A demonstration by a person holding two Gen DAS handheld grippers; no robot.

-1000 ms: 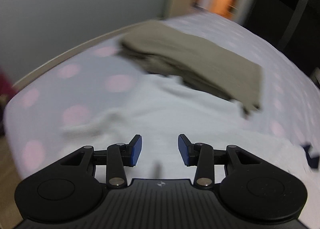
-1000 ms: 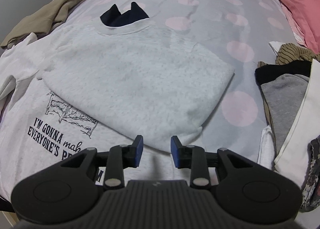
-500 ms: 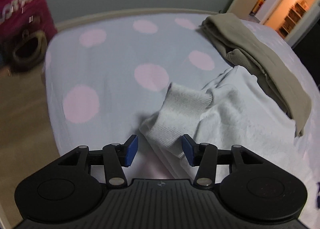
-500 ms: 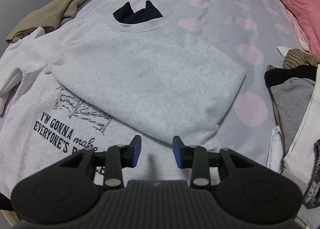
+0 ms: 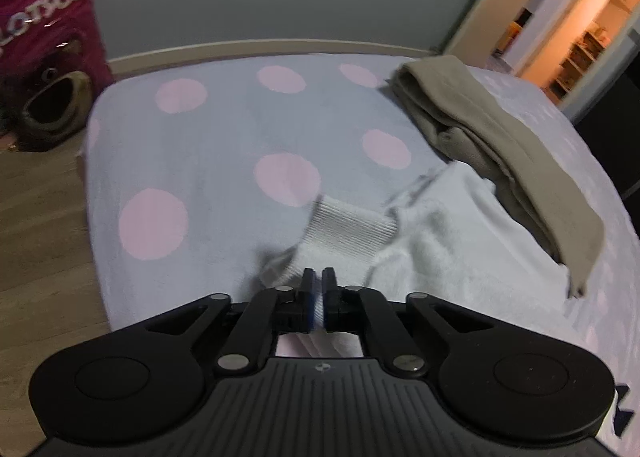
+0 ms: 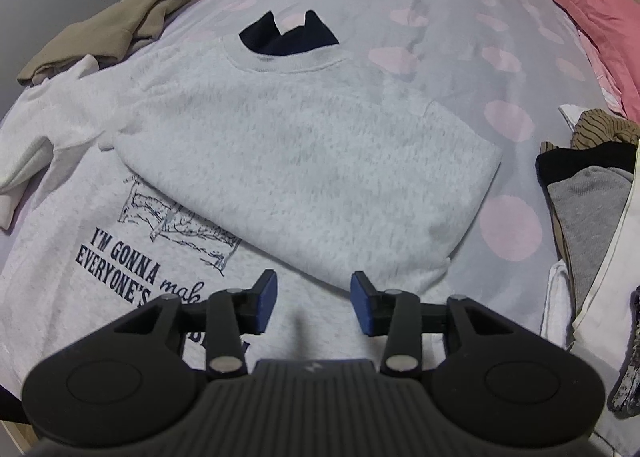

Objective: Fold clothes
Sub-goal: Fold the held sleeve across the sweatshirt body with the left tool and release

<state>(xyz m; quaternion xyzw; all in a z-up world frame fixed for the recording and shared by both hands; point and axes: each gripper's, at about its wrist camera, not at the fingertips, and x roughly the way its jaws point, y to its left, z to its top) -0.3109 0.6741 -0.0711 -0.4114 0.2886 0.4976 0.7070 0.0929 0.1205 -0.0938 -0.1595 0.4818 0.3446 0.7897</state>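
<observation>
Grey fleece sweatshirt [image 6: 304, 161] on polka-dot bed [image 6: 460, 17], approx half folded: 1 side w/ sleeve already laid over chest, other sleeve [image 5: 348, 225] still out. Left tongs [image 5: 319, 297] just closed, pinching white ribbed cuff edge. Right tongs [image 6: 314, 303] just opening, empty, above hem. Left to do: sleeve in, then body fold. Print partly covered.

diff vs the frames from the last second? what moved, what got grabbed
The left tool swung from the tan garment over to the sweatshirt's ribbed cuff; its jaws have just been closing and now pinch the cuff's edge. The right tool has its jaws opening wider, nothing between them, above the grey sweatshirt. Unchanged: the sweatshirt's folded-over right side, tan garment, and the clothes pile.
</observation>
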